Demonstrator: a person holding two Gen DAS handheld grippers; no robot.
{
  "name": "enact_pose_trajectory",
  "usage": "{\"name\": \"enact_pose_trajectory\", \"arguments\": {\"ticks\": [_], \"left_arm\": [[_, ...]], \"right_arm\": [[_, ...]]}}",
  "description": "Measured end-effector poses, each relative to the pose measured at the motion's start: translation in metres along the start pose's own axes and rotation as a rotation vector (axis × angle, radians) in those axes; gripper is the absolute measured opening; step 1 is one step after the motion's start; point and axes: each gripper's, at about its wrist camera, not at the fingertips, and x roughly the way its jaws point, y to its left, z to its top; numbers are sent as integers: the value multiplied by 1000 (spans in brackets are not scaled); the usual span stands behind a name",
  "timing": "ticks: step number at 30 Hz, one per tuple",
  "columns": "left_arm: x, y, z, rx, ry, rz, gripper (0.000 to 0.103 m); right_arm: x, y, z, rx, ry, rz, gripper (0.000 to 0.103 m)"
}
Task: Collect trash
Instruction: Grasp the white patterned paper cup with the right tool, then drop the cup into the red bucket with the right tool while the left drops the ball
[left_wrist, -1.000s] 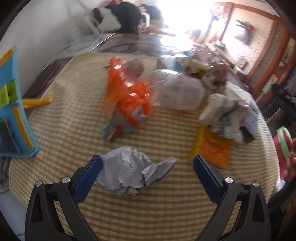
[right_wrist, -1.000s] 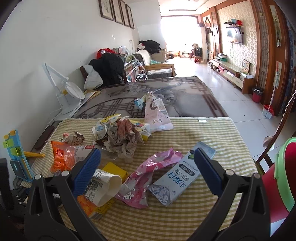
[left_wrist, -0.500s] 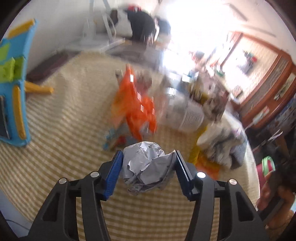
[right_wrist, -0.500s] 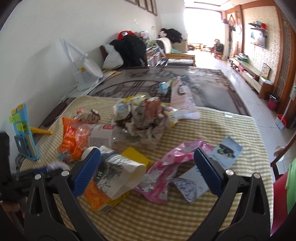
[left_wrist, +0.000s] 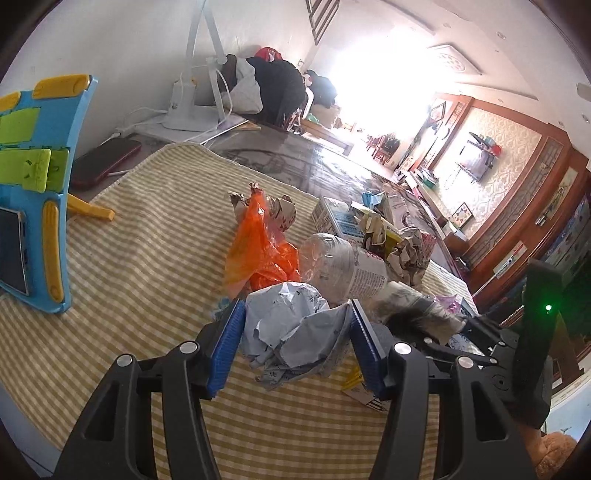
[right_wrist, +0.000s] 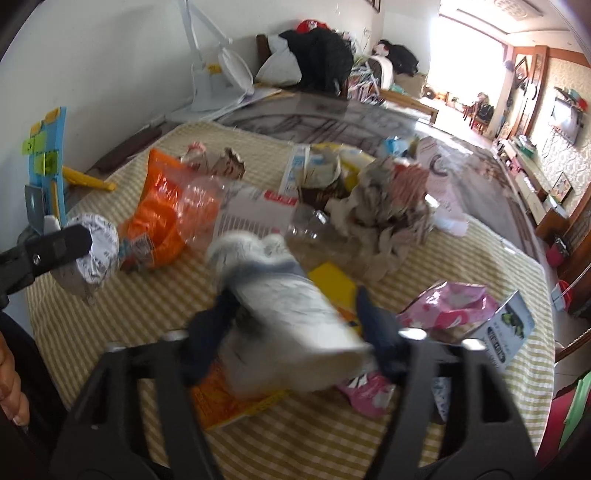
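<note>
1. The left gripper (left_wrist: 293, 345) has its blue pads (left_wrist: 226, 347) drawn well in and pressed against both sides of a crumpled grey paper ball (left_wrist: 291, 332); the ball fills the whole gap and bulges out in front of the tips.
2. In the right wrist view the same ball (right_wrist: 94, 254) shows at 9 o'clock, pinched at the end of the left gripper and held just above the checked tablecloth (right_wrist: 147, 306).
3. The right gripper (right_wrist: 295, 328) is blurred by motion. A white paper cup (right_wrist: 291, 314) lies on its side between its two fingers, and they appear to press on it; the gap matches the cup's width.
4. In the left wrist view the cup (left_wrist: 417, 310) is a blurred shape at 3 o'clock, just right of the ball.
5. Beyond the left gripper at 12 o'clock lie an orange plastic bag (left_wrist: 258, 251) and a clear plastic bottle (left_wrist: 343, 266), touching each other.
6. A pink wrapper (right_wrist: 450, 306) and a grey carton (right_wrist: 502, 332) lie at 3 o'clock of the right gripper; crumpled newspaper (right_wrist: 388, 218) sits at 1 o'clock.
7. A blue toy stand (left_wrist: 33, 192) is upright at 9 o'clock in the left wrist view.
</note>
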Motion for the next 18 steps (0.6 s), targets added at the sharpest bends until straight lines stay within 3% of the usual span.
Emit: {"name": "enact_pose_trajectory", "arguments": {"ticks": [2, 12, 18], "left_arm": [[-1, 1, -1, 3, 1, -3, 54], [-3, -5, -4, 40, -11, 7, 54], [-8, -22, -7, 88, -16, 29, 54]], "right_arm": [[-2, -2, 1, 13, -7, 13, 33], [-49, -16, 9, 78, -152, 61, 33], [-78, -45, 3, 146, -218, 69, 33]]}}
